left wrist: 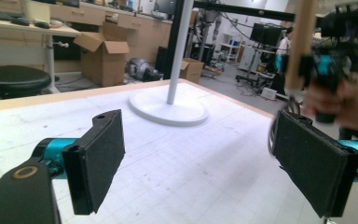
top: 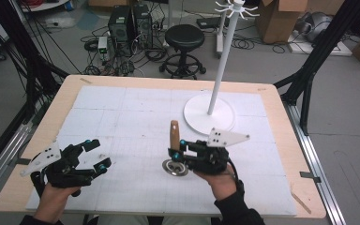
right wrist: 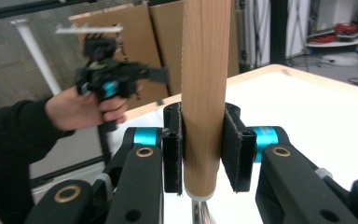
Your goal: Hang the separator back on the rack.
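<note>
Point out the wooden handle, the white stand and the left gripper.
wooden handle (right wrist: 204, 93), right gripper view, mid shaft.
white stand (top: 198, 116), high view, round base.
left gripper (left wrist: 196, 158), left gripper view, midway between its pads.

Wood handle (right wrist: 204, 93) top cut off; metal end (right wrist: 196, 212) mostly hidden.

Two hand-held tools are showing, each a black frame of linked bars. The left tool (top: 96, 154) is carrying a grey three-cornered plate with small dark holes, and so is the right tool (top: 176, 154). Teal cylinders are sitting at the base of each jaw, and brass-coloured rings are marking the pivots. The jaws are wearing flat black pads (left wrist: 103, 154) with a rough, foam-like surface. The person is wearing black long sleeves (top: 232, 208) reaching down to the wrists.
</note>
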### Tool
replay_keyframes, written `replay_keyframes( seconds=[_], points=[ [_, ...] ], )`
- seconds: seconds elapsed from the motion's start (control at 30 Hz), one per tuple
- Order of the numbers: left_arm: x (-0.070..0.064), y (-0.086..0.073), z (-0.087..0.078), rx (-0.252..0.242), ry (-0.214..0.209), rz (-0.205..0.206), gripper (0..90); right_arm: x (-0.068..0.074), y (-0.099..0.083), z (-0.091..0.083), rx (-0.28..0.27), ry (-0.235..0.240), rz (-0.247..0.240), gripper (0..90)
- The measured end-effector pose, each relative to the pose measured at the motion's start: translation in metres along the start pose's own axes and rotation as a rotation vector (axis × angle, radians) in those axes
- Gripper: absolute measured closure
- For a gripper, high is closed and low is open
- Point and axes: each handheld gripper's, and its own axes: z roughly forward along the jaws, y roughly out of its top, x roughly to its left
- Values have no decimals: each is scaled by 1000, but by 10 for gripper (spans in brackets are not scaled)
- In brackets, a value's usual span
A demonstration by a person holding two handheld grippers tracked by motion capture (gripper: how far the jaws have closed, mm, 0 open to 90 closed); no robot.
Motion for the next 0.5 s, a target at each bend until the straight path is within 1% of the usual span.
replay_keyframes(
  seconds=[0.03,0.07,0.1,0.13,0.23,0.3,0.37,0.5],
  points=[
    [1,-1,0,7,7,6,175,-6,6,-1,3,-13,-7,716],
    [2,-2,0,13,14,15,175,-12,11,-2,2,-22,1,716],
    [2,-3,0,18,18,19,175,-18,18,-4,-3,-30,-7,716],
    [2,-3,0,25,23,22,175,-23,24,-6,-10,-41,-5,716],
    [4,-6,1,34,23,25,176,-39,42,-12,-40,-59,-9,716],
    [5,-6,1,44,27,32,176,-50,54,-16,-49,-69,-3,716],
    [6,-7,0,43,32,23,177,-60,66,-19,-53,-92,-10,716],
    [10,-7,-1,37,41,14,178,-77,89,-25,-66,-126,-5,716]
  ],
)
